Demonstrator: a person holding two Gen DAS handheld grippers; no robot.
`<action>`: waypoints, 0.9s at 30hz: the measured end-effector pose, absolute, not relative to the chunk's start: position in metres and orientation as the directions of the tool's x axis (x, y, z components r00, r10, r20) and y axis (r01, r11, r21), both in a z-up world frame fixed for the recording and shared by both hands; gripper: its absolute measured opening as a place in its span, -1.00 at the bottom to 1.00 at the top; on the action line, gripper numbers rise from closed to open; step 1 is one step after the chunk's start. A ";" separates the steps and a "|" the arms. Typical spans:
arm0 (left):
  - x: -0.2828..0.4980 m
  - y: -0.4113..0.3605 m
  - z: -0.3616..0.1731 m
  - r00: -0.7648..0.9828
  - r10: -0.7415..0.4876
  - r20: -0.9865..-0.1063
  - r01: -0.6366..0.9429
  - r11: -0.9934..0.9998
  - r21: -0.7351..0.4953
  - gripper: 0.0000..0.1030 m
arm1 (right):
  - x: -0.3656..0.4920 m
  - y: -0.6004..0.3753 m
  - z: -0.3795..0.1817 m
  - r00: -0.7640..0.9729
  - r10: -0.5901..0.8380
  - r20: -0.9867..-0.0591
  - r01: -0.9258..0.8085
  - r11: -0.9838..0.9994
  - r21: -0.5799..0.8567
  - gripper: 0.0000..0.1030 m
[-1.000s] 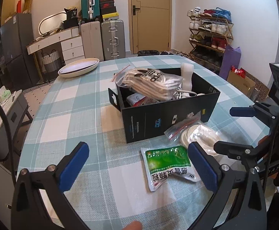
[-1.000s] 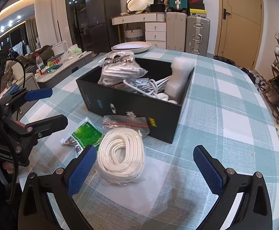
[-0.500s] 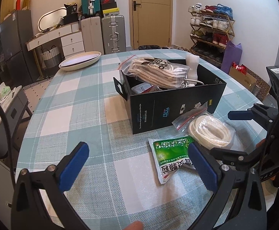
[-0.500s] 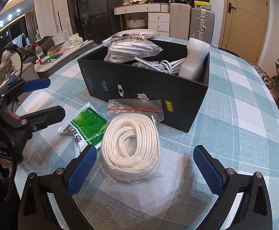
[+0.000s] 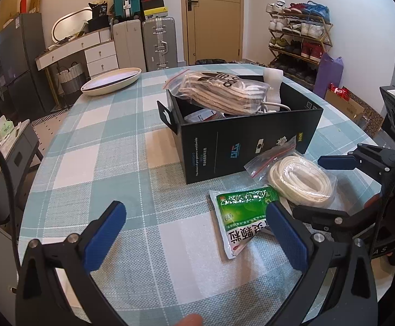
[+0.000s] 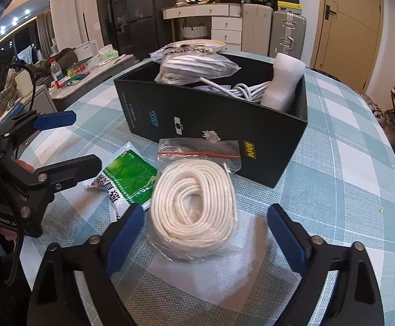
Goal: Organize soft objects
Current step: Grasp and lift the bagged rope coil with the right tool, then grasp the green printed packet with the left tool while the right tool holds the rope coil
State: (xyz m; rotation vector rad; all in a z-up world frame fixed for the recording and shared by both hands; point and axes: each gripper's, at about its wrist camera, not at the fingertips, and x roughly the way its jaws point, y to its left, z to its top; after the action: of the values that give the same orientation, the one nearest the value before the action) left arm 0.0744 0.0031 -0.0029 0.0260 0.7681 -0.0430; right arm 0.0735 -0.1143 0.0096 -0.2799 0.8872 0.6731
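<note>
Right gripper (image 6: pixel 205 233) spread wide around coiled white rope in clear zip bag (image 6: pixel 194 209), left gripper (image 5: pixel 194 233) spread, green sachet (image 5: pixel 241 222) beside it

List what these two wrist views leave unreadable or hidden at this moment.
- Floor of the black box: hidden in both views by its near wall and the bagged clothing on top.
- Green packet: lower corner covered by the left claw finger in the left view; print too small to read.
- Bagged rope coil: underside unseen.
</note>
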 end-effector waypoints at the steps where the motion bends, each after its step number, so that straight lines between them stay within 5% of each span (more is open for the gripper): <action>1: 0.075 0.002 -0.004 0.716 -0.031 -0.697 0.051 0.999 0.008 1.00 | 0.073 -0.114 0.009 0.442 0.424 -0.790 -0.648 0.760 0.045 0.61; 14: 0.073 0.000 -0.004 0.710 -0.049 -0.703 0.065 0.998 -0.005 1.00 | 0.064 -0.110 0.014 0.426 0.470 -0.773 -0.687 0.724 0.062 -0.03; 27: 0.075 -0.011 -0.008 0.678 -0.092 -0.729 0.092 0.995 -0.040 1.00 | 0.047 -0.134 0.063 0.505 0.541 -0.673 -0.713 0.701 0.028 -0.09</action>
State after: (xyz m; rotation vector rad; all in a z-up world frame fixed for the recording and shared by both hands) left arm 0.0751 -0.0114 -0.0078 0.0001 0.8191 -0.1032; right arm 0.0468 -0.1344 0.0626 -0.2676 0.7100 0.7670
